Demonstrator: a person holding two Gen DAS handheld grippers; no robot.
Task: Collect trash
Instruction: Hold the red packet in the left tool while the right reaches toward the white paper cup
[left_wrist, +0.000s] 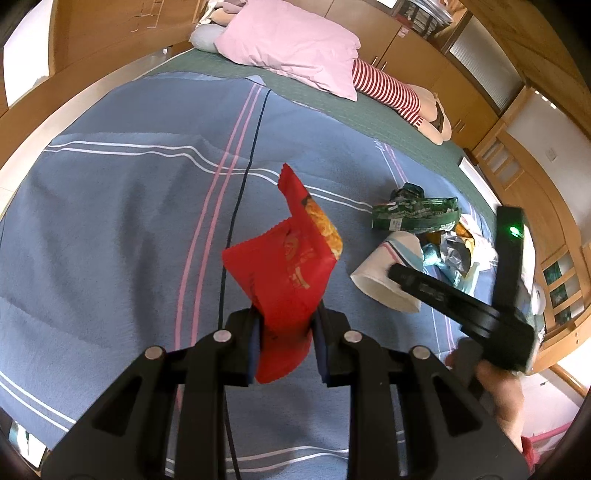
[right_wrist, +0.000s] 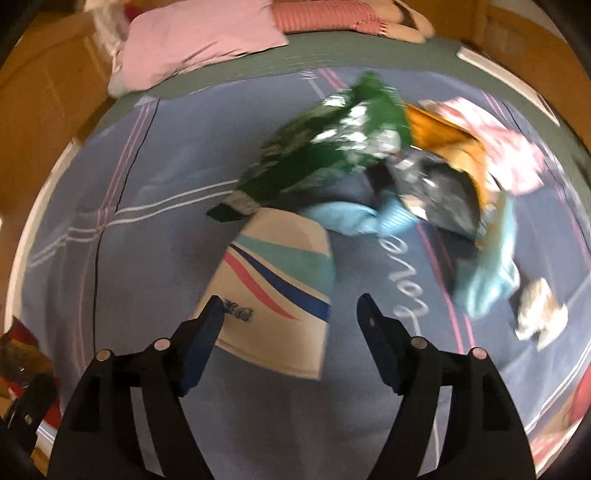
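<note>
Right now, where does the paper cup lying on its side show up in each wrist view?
Left wrist: the paper cup lies right of centre on the blue bedspread, partly behind the right gripper.
Right wrist: the cup lies at centre, ahead of the open jaws, not gripped.
Shared landmark: the green wrapper just beyond the cup in both views.

Right wrist view pretty smeared: trash pile (right_wrist: 424, 173) on bed just colour streaks, print on green bag (right_wrist: 332, 147) unreadable. Paper cup (right_wrist: 280, 288) near rim partly behind gripper finger. Left view: red wrapper (left_wrist: 284, 280) bottom tucked between pads, striped plush (left_wrist: 391, 92) half under pink pillow (left_wrist: 291, 44).
</note>
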